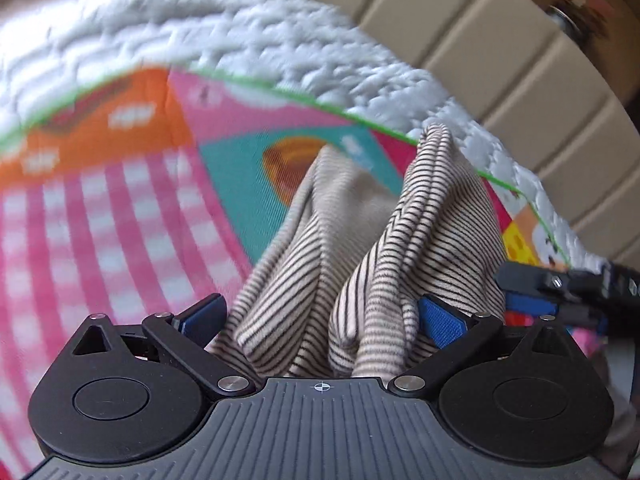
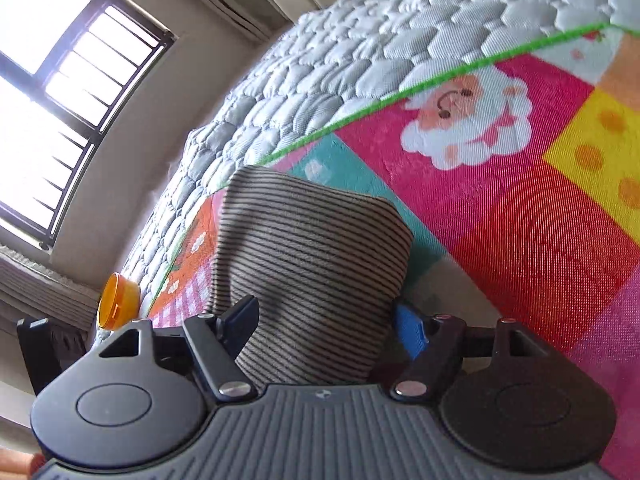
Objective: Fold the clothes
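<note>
Striped garment, beige with thin dark lines, bunched and draped between the blue pads of the left gripper; spread wide, cloth filling the gap, real pinch impossible to tell. Hanging over the colourful play mat, near its green-trimmed far edge, white quilted mattress beyond. Right gripper poking in at the right edge.

Right wrist view: same striped garment folded thick between right gripper fingers, also wide, grip unclear. Near the mat's left edge; orange cup beside the mattress corner.
</note>
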`<state>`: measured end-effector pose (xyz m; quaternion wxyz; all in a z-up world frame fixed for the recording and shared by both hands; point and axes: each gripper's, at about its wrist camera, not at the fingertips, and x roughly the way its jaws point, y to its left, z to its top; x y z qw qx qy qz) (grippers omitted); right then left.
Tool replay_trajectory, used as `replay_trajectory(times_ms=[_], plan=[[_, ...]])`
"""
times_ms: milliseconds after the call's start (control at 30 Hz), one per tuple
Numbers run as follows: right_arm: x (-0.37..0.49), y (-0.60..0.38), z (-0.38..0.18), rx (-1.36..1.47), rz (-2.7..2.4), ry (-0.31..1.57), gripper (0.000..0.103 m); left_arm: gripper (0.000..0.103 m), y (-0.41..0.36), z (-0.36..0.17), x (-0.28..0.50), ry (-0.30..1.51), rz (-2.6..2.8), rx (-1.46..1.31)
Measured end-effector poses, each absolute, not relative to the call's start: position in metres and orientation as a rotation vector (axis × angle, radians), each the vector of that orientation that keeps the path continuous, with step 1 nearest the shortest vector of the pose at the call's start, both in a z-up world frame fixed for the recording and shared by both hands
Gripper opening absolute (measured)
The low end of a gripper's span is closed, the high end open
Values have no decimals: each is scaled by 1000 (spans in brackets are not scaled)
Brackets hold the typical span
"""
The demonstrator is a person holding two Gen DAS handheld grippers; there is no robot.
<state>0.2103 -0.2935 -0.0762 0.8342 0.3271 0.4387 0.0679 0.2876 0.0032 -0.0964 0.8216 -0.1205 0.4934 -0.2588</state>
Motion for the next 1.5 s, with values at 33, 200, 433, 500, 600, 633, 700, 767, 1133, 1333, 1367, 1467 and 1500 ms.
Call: replay_trajectory(times_ms=[33,200,433,500,600,633,700,767,1133,1333,1367,1467,1500], plan=[[216,-294,-78,689,142,934,74,103,3,-97,283,1044,-560,-260],[235,-292,-77,600,161,904,75,103,-8,-94,254,1078,-629,-246],[219,-278,-41,258,137,740,80,103,-46,-89,187,1175,-835,-280],[205,-270,-28,152,141,690,80,103,-48,-78,177,1165,-815,-246],[176,-246,-11,4,185,633,81,103,-25,-53,173,1043,-703,-283],[168,-236,-10,-37,189,627,81,103,-15,-48,175,999,-633,-300],[156,-214,-13,-106,173,635,80,103,-2,-42,179,904,-461,-276],[150,-194,-24,-171,151,645,80,103,0,-46,188,853,-321,-207],[145,-146,-94,-624,-12,655,80,86,-12,-88,206,926,-360,-136],[148,-156,-78,-677,68,671,35,84,-6,-96,209,948,-389,-170],[143,-152,-70,-689,94,660,23,84,-4,-96,209,951,-391,-175],[126,-143,-48,-722,171,626,21,84,-1,-98,211,959,-398,-194],[121,-139,-41,-733,197,615,20,84,-1,-99,212,961,-400,-196]])
